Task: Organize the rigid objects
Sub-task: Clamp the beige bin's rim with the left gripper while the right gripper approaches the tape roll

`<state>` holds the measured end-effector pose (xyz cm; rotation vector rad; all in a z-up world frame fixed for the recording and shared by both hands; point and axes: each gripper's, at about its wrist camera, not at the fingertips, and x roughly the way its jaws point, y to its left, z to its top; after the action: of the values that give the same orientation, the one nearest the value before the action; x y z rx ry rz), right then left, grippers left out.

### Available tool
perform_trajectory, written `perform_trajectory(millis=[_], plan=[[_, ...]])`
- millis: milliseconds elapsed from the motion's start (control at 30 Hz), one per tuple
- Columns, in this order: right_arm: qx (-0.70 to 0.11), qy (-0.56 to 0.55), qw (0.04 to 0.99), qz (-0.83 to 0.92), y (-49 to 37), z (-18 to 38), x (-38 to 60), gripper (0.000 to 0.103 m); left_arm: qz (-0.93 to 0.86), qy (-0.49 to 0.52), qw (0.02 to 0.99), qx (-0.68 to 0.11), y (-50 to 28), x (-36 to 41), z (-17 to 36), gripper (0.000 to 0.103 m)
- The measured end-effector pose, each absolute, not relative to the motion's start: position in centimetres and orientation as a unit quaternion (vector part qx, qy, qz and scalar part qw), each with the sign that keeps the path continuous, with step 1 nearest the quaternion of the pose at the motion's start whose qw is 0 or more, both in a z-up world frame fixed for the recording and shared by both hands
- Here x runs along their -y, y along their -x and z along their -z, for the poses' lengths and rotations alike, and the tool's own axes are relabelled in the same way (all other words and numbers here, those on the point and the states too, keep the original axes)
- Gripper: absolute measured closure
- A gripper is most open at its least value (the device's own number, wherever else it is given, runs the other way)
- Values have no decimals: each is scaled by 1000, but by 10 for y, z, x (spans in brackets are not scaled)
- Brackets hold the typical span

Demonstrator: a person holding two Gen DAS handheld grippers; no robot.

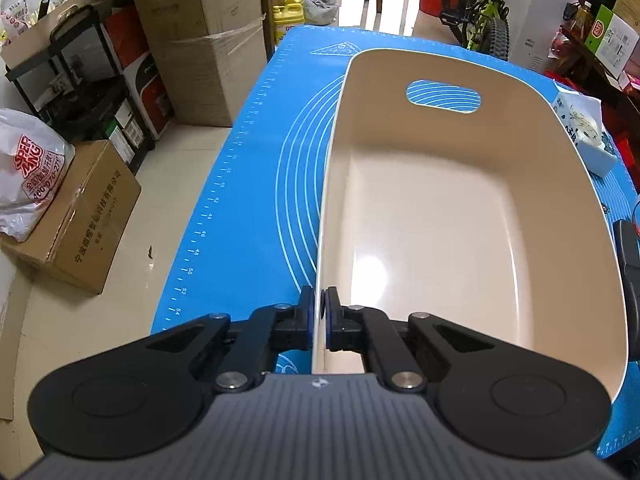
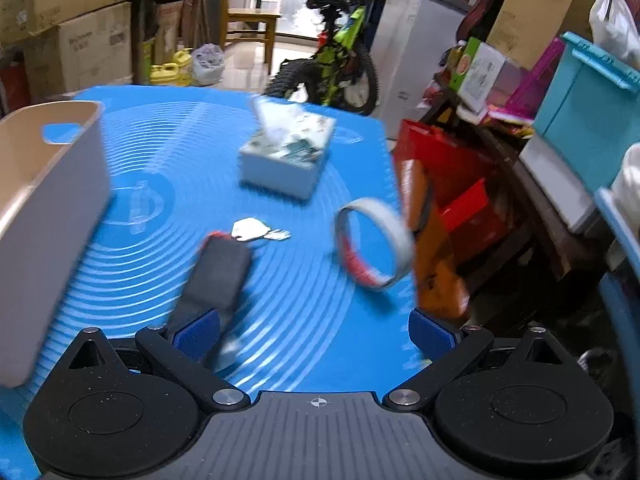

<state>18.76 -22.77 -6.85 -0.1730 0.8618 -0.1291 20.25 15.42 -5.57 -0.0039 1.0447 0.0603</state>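
A cream plastic bin (image 1: 440, 216) stands on the blue mat (image 1: 248, 184), with nothing in it that I can see. My left gripper (image 1: 319, 312) is shut on the bin's left wall near its front corner. In the right wrist view the bin (image 2: 48, 216) is at the left. My right gripper (image 2: 316, 332) is open and holds nothing above the mat (image 2: 160, 280). Ahead of it lie a black strap with a buckle (image 2: 218, 276), a bunch of keys (image 2: 258, 231) and a roll of tape (image 2: 374, 242) standing on edge near the mat's right edge.
A tissue box (image 2: 288, 154) sits at the back of the mat; it also shows in the left wrist view (image 1: 584, 132). Cardboard boxes (image 1: 200, 40) and a black rack (image 1: 80, 80) stand left of the table. A red bag (image 2: 440, 184), shelves and a bicycle (image 2: 340, 60) stand to the right.
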Motion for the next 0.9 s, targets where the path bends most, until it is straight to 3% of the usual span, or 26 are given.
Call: perform_trajectory(millis=[400,500,633,700,900], plan=[[-435,164,883,62,-262,84,275,3,-27,-6,865,-501,-206,-154,55,97],[-444,193,874,46,-277,97,272,11,-25,-7,865,-501,-206,-155,56,96],[-443,234,865,40,-289,109,263,14,-25,-9,865,-501,-206,-156,57,96],[-443,249,860,44,-294,114,260,19,-26,-11,864,-502,-206,-157,57,96],[-459,244,852,56,-301,126,264,61,-25,-10,864,-503,-206,-156,57,96]])
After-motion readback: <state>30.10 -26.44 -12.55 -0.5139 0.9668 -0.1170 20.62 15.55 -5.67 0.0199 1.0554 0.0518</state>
